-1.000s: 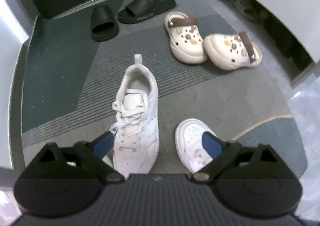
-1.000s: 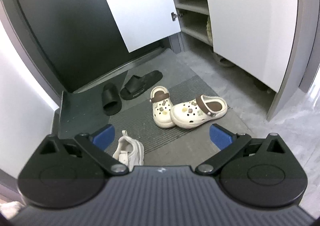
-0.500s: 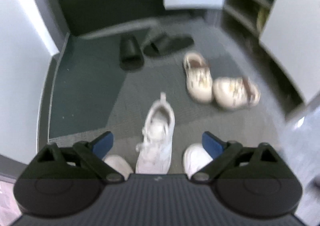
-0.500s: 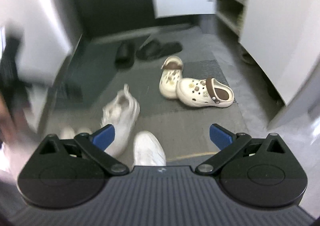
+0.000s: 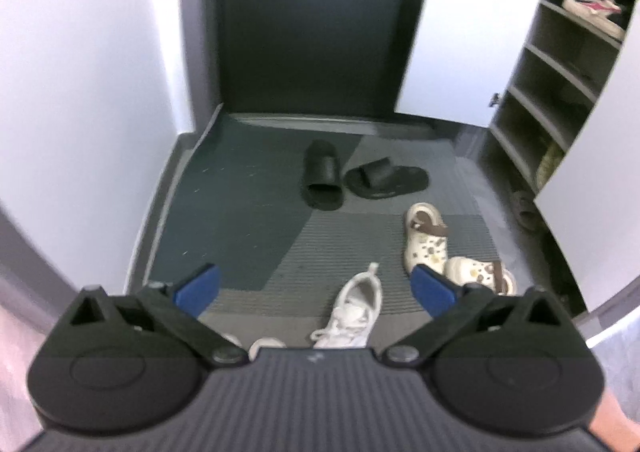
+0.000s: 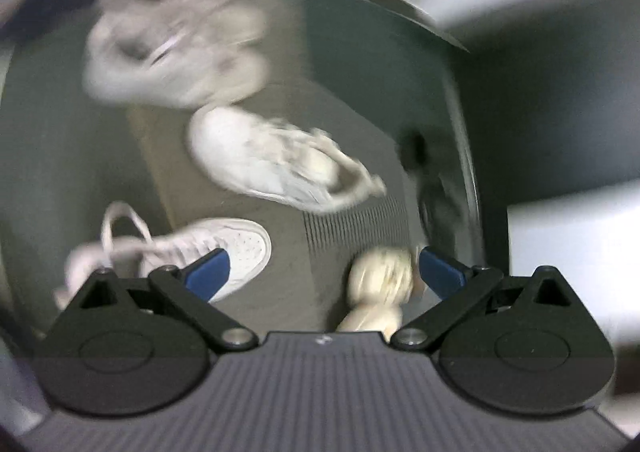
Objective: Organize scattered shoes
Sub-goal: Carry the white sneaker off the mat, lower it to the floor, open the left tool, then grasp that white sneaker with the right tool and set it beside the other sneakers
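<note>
My left gripper point(image 5: 316, 286) is open and high above the entry mat, holding nothing. Below it lies a white laced sneaker point(image 5: 354, 308), heel pointing away. Two black slides point(image 5: 324, 180) rest further back, and a pair of cream clogs with brown straps point(image 5: 426, 242) sits to the right. My right gripper point(image 6: 324, 270) is open too, in a blurred view tilted down at the floor. A white laced sneaker point(image 6: 272, 162) lies ahead of it, a white low sneaker point(image 6: 224, 248) sits by its left finger, and a cream clog point(image 6: 380, 276) lies near its right finger.
An open shoe cabinet point(image 5: 560, 92) with grey shelves stands at the right, a pink and white shoe point(image 5: 596, 10) on an upper shelf. Its white door point(image 5: 476, 32) hangs open beside the dark entry door point(image 5: 316, 20). More blurred pale shoes point(image 6: 172, 24) lie at the far left of the right wrist view.
The left gripper has risen and tipped up, so the shoes look smaller and lower. The right gripper has swung sharply and now looks down at the shoes, with heavy blur.
</note>
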Motion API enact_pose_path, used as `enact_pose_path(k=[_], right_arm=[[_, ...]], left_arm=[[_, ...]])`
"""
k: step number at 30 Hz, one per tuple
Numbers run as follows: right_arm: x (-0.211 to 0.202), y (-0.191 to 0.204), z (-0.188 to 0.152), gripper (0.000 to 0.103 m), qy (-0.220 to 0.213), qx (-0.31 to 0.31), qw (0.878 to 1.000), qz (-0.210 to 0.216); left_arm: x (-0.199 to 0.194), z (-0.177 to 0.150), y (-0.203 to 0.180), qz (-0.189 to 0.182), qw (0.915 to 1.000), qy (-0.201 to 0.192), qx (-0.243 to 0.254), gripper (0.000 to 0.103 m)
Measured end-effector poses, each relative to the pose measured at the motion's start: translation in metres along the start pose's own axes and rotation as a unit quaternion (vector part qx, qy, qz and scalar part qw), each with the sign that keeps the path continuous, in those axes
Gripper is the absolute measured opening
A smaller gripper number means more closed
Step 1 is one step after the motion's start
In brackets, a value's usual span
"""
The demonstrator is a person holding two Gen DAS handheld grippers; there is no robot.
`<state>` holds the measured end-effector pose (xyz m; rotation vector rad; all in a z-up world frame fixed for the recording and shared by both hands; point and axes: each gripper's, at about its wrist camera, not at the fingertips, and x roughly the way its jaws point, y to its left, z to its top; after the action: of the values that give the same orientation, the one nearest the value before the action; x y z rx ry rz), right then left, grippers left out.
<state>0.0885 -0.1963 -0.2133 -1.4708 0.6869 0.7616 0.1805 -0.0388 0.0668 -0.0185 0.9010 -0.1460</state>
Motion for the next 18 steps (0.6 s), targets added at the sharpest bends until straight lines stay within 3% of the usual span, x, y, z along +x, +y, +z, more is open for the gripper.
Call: enact_pose_path(k=[2,5,8,11,18], right_arm=[[0.030,0.006,0.003,0.103,0.004,-0.074,0.997,-0.006],[0.075,0.014,0.007,0.103,0.009,-0.184,0.983,-0.016],[0.121,0.022,0.011,0.103,0.014,-0.292,0.956,-0.025],[0.166,0.031,0.016,0.103,0.019,-0.397,0.917,-0.034],[0.234,0.020,0.024,0.103,0.013,-0.465,0.885,-0.009]], left_arm=[[-0.003,-0.005,0.004,-0.005,0.9999,0.006,-0.007,0.103],[-0.007,-0.013,0.010,-0.021,0.9994,0.017,-0.020,0.103],[-0.011,-0.016,0.015,-0.038,0.9981,0.024,-0.043,0.103],[-0.007,-0.006,0.013,-0.041,0.9980,0.015,-0.047,0.103],[0.027,0.016,0.001,-0.013,0.9988,0.012,-0.046,0.103]])
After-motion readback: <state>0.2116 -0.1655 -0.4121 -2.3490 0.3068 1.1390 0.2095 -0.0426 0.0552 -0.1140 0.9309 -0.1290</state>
